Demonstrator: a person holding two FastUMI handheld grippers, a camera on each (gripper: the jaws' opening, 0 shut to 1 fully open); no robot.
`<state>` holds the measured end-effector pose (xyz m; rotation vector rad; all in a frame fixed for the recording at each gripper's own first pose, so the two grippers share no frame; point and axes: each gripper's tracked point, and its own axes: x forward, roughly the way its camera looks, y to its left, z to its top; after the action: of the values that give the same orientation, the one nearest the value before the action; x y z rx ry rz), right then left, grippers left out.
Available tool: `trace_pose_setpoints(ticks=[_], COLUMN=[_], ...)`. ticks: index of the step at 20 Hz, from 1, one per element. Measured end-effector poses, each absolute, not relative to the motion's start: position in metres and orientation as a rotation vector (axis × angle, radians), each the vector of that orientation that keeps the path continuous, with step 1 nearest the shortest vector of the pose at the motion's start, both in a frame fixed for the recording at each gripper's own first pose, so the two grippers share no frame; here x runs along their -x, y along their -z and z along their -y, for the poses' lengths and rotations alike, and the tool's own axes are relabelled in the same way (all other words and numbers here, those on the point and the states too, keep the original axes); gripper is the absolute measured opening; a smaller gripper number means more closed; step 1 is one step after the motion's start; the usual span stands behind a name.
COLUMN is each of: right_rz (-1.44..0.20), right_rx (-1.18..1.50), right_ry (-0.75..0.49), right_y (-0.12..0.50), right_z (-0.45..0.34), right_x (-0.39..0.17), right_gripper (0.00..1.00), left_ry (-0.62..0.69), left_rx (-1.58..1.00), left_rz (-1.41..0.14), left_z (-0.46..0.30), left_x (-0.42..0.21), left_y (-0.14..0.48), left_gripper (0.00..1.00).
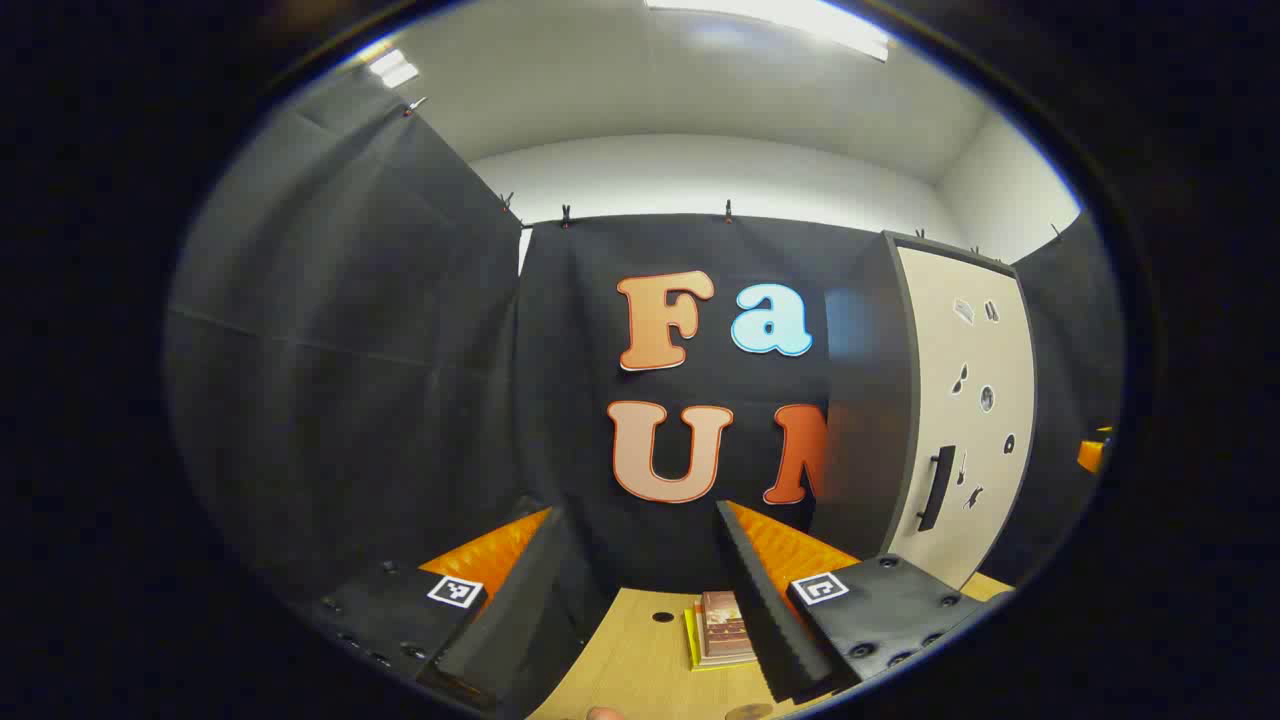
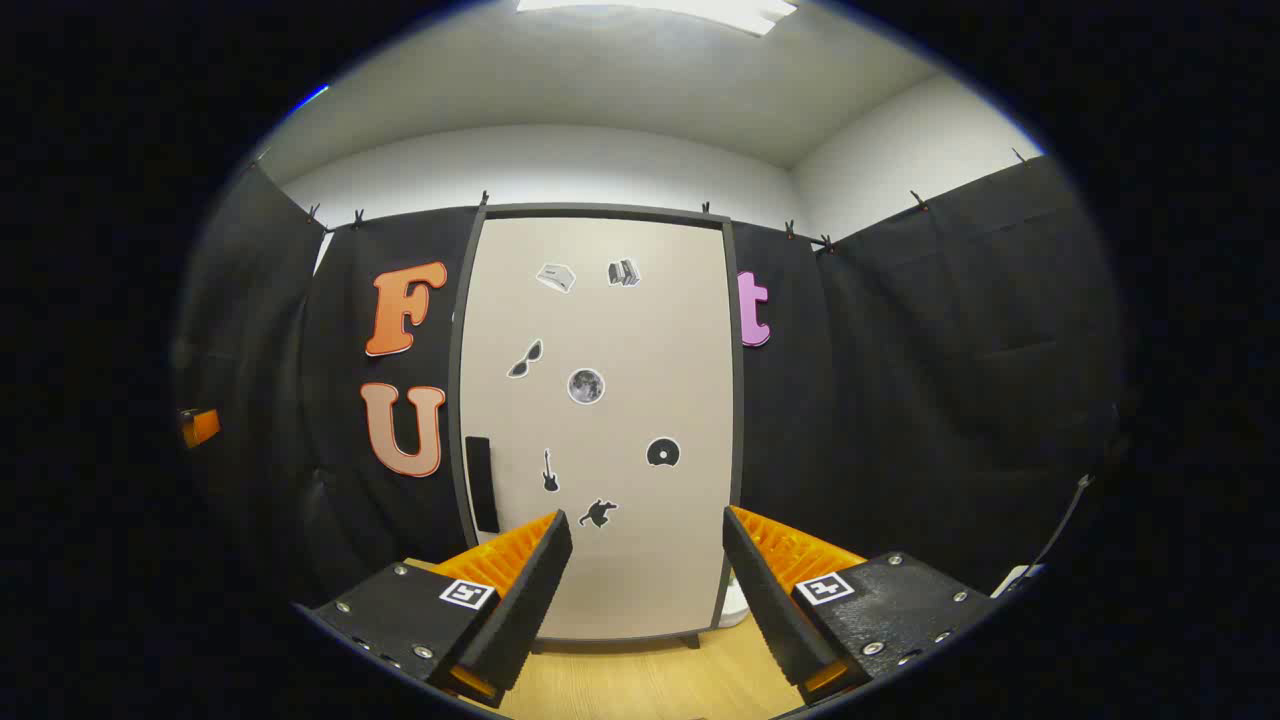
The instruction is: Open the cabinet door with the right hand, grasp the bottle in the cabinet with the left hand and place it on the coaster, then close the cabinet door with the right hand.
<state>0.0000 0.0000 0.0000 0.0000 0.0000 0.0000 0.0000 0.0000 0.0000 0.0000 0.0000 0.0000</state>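
The cabinet [image 2: 600, 420] stands straight ahead in the right gripper view, its beige door shut and dotted with small stickers. A dark vertical handle [image 2: 482, 485] sits on the door's left edge. My right gripper [image 2: 646, 515] is open and empty, a short way in front of the door's lower part. In the left gripper view the cabinet [image 1: 965, 420] is off to the right with its handle [image 1: 937, 487] facing me. My left gripper [image 1: 638, 512] is open and empty above the wooden table [image 1: 640, 670]. The shut door hides the cabinet's inside.
A small square stack [image 1: 722, 630], reddish-brown on yellow, lies on the table just ahead of the left gripper, beside a round hole [image 1: 663, 616]. A brownish round edge [image 1: 748, 711] shows at the table's near side. A white object [image 2: 735, 600] sits by the cabinet's right foot.
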Motion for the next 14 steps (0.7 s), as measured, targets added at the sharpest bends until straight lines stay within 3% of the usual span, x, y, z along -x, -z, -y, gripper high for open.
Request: trace_pose_setpoints(ticks=[14], right_rz=[0.031], right_rx=[0.018], right_ry=[-0.032], right_y=[-0.01], right_z=[-0.003], right_x=[0.003], right_gripper=[0.94], left_ry=[-0.067], left_rx=[-0.06], left_rz=[0.034], left_z=[-0.015], left_x=[0.024], left_y=[-0.019], left_gripper=[0.96])
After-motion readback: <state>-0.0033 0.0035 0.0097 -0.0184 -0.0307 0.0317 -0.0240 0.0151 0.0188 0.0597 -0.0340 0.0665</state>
